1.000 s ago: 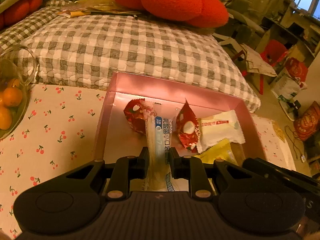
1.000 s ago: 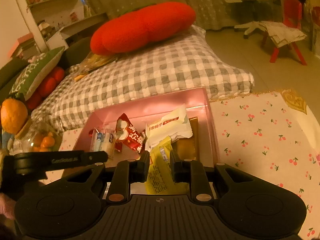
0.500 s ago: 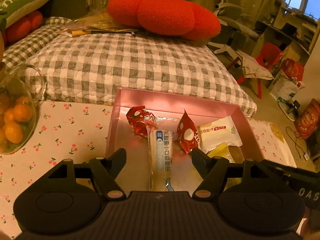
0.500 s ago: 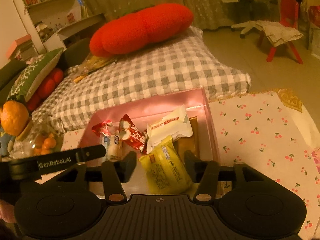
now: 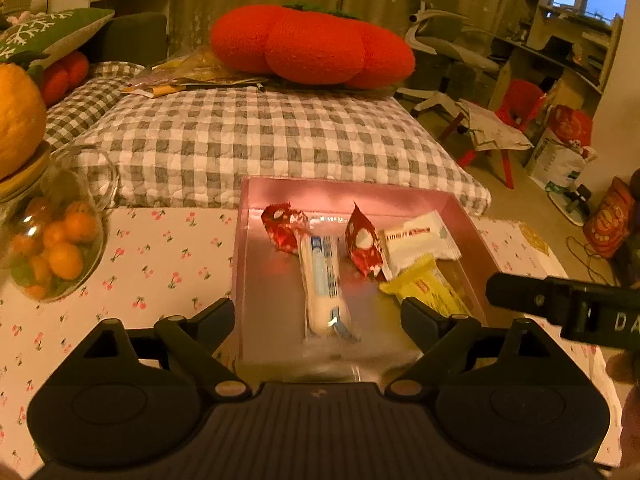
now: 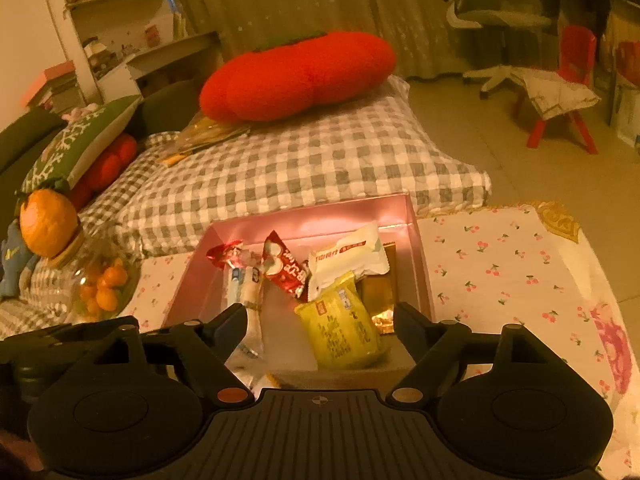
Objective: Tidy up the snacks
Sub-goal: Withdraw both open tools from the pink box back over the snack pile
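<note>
A pink box (image 5: 280, 188) (image 6: 320, 210) stands on the cherry-print tablecloth and holds several wrapped snacks. A long white and blue packet (image 5: 322, 280) (image 6: 246, 292) lies in its middle. Two red wrappers (image 5: 282, 224) (image 5: 364, 246), a white packet (image 5: 420, 238) (image 6: 348, 258) and a yellow packet (image 5: 428, 286) (image 6: 340, 320) lie around it. My left gripper (image 5: 318, 318) hangs over the box's near edge, jaws opening wide, nothing between the pads. My right gripper (image 6: 320, 324) is likewise opening; the yellow packet lies loose between its fingers, untouched.
A glass jar of small oranges (image 5: 52, 236) (image 6: 100, 280) stands left of the box, with a large orange (image 6: 48, 222) on top. Beyond the table lies a checked cushion (image 5: 260, 140) bearing a red plush (image 5: 312, 50). The right gripper's body (image 5: 560, 304) juts in at right.
Both grippers have let go: the left released the long white packet, the right the yellow packet. Both jaws spread wide and both hands drew back and up from the box.
</note>
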Motion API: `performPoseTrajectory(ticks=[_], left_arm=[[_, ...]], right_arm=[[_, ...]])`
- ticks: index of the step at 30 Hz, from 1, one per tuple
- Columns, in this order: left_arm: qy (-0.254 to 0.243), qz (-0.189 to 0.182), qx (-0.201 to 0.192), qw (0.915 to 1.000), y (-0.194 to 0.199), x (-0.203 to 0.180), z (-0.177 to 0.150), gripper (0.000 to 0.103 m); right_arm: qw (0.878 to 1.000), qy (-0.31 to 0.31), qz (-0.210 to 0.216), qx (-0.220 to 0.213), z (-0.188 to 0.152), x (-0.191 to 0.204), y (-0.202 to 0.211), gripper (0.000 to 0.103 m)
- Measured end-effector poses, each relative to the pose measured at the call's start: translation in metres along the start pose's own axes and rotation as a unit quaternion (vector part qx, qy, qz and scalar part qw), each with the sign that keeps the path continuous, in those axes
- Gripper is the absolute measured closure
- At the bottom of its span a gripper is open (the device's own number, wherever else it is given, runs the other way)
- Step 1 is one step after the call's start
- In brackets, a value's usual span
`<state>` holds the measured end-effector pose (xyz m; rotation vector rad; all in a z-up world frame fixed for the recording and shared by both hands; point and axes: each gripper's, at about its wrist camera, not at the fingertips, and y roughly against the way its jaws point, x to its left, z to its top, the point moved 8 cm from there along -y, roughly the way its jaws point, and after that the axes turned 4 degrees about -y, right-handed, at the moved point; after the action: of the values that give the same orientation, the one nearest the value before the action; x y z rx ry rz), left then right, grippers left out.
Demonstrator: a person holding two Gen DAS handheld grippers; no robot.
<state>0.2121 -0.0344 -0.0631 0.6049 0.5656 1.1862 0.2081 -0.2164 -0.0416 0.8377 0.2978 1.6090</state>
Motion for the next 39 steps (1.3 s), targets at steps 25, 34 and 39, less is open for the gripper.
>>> performPoseTrajectory(ticks=[25,34,39], left_arm=[[-0.016,0.038,0.036,0.9985,0.05,0.018,-0.061,0.001],[-0.02,0.032,0.036,0.9986,0.054,0.023,-0.081,0.001],[-0.026,0.034,0.031,0.9986,0.055,0.026,-0.09,0.001]], right_arm=[[0.999,0.045,-0.019,0.008,-0.041,0.02,0.049,0.011],[0.992,0.126,-0.029,-0.006,-0.065,0.027,0.059,0.008],[0.99,0.134,-0.033,-0.003,-0.076,0.021,0.057,0.007]])
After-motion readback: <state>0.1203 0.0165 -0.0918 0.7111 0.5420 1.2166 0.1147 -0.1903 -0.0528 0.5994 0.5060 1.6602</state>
